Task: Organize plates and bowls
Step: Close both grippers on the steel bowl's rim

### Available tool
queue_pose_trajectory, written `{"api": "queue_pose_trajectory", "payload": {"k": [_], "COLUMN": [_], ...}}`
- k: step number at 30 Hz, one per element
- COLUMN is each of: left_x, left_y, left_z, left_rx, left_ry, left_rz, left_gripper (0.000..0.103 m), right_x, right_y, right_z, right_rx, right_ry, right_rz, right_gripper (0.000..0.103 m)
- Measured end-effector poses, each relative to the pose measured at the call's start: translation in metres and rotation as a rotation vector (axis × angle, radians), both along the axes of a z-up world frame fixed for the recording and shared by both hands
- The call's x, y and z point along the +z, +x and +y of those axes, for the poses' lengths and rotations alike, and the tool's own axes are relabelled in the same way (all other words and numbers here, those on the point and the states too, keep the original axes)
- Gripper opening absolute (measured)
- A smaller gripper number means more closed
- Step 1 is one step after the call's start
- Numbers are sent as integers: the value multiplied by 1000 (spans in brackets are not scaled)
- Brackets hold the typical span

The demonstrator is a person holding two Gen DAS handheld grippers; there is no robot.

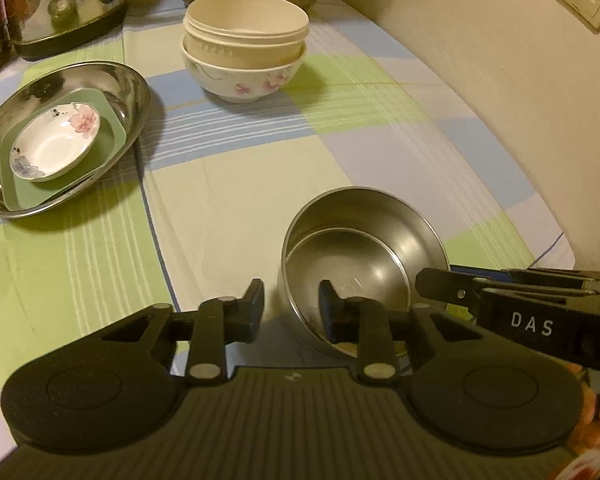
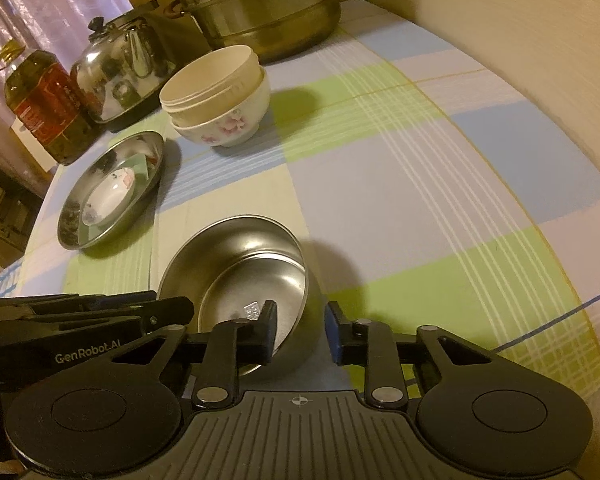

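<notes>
Left wrist: both tools at the steel bowl (image 1: 364, 248).
Left tool (image 1: 290, 312) and right tool (image 2: 302, 330) each straddle its rim, pads not visibly pressing.

Home kitchen table, checked tablecloth (image 2: 380, 184), kettle (image 2: 120, 68), steamer pot (image 2: 260, 12), oil bottle (image 2: 44, 104)

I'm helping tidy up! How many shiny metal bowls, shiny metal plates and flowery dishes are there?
Shiny metal bowls: 2, outer bowl and inner bowl, nested
Shiny metal plates: 1, metal plate
Flowery dishes: 2, flowery bowl and flowery saucer
Total: 5
</notes>
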State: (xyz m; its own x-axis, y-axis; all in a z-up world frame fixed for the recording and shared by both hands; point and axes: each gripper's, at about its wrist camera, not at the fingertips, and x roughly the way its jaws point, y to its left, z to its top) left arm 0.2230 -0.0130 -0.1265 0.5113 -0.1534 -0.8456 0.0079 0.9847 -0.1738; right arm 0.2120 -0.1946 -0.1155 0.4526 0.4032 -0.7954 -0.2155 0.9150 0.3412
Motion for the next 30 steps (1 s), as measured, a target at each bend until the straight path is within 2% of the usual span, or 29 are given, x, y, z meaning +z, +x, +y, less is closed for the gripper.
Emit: {"api": "queue_pose_trajectory", "payload": {"k": [5,9,30], "left_x": [-2,-2,30], "left_y": [2,2,-2], "left_z": [-1,-3,10], "left_rx": [-14,-34,-5], "left_ry": [-2,4,-12], "left_rz": [1,-2,-83], "left_gripper": [15,14,14], "right_x": [-1,-1,33], "right_y": [0,0,7], "right_z": [0,1,9], "right_rx": [0,-2,24], "right_ry": [5,0,27], "right_rz": [3,2,-43], "right_gripper": [18,13,13]}}
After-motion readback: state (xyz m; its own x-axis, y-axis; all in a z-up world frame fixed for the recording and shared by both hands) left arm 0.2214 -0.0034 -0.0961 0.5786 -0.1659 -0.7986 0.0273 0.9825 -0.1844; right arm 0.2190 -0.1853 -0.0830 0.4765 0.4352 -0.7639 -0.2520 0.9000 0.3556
